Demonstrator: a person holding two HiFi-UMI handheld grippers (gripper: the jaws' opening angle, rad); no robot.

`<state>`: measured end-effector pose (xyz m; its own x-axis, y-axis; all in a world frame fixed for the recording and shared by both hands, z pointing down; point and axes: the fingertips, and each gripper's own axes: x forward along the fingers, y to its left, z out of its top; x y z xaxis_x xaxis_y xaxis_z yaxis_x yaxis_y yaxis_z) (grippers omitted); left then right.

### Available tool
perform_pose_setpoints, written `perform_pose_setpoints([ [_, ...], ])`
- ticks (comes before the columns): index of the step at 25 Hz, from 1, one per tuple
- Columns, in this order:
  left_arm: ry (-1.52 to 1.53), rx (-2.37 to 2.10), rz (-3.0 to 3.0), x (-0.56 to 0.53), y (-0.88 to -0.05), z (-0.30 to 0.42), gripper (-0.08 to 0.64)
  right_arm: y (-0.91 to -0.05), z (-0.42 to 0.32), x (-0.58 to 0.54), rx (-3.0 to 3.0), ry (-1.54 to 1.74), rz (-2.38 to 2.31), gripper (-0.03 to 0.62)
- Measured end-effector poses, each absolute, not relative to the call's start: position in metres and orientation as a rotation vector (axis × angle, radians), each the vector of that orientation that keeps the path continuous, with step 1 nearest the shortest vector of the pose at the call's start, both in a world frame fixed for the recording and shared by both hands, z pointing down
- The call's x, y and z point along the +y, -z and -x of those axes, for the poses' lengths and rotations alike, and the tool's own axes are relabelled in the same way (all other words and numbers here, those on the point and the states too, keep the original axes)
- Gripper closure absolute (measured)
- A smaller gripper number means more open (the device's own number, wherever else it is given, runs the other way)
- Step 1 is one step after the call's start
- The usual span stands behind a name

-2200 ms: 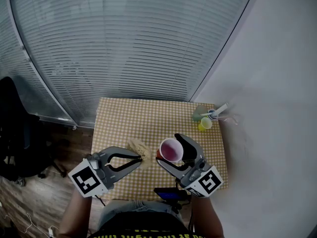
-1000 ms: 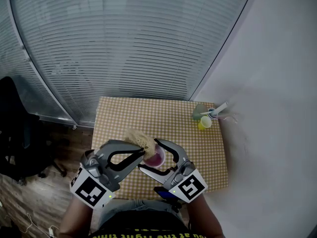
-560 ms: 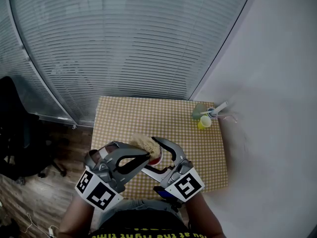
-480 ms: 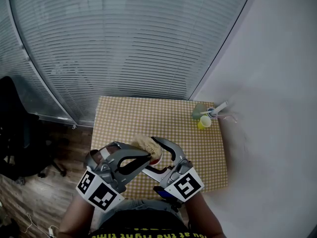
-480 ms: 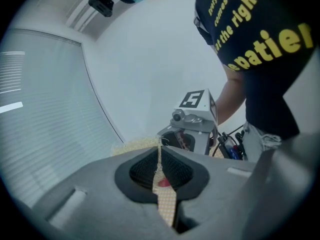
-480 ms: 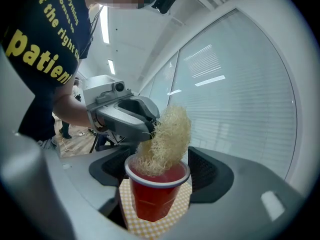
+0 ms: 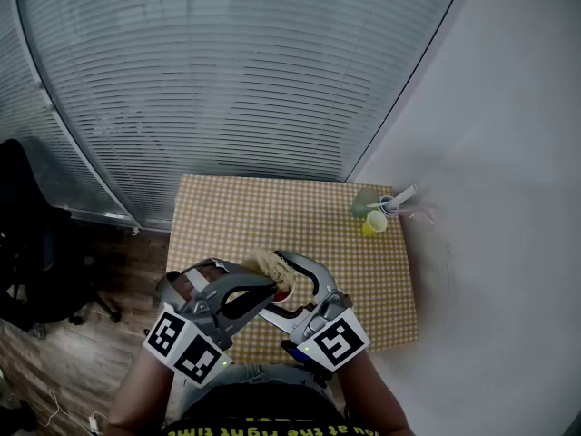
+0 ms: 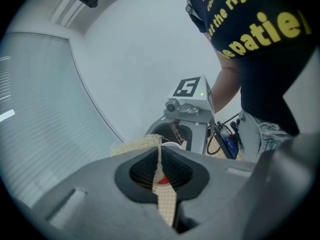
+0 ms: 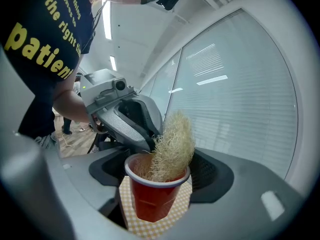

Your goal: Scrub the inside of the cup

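Two grippers meet at the red cup (image 9: 152, 196). Your right gripper (image 9: 157, 184) squeezes its sides. Your left gripper (image 8: 160, 156) pinches the scrubber (image 9: 172, 146), whose end sits inside the cup. Far behind the cup, a small pot (image 7: 388, 210) holds maybe a brush.

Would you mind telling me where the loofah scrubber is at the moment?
In the right gripper view the loofah scrubber stands partly inside the red cup, pinched by the left gripper; the right gripper holds the cup between its jaws.
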<state>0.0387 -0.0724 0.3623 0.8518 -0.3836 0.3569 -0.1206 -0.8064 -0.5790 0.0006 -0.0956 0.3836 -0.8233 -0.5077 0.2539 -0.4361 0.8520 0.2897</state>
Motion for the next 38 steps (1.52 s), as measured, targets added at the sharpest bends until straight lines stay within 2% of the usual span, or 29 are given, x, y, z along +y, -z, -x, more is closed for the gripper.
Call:
perform_pose_setpoints([
  [38,0.755,0.181,2.561,-0.071,-0.383,-0.034,0.543,-0.398,0.005,-0.096,-2.672,0.290,-0.718,0.222],
])
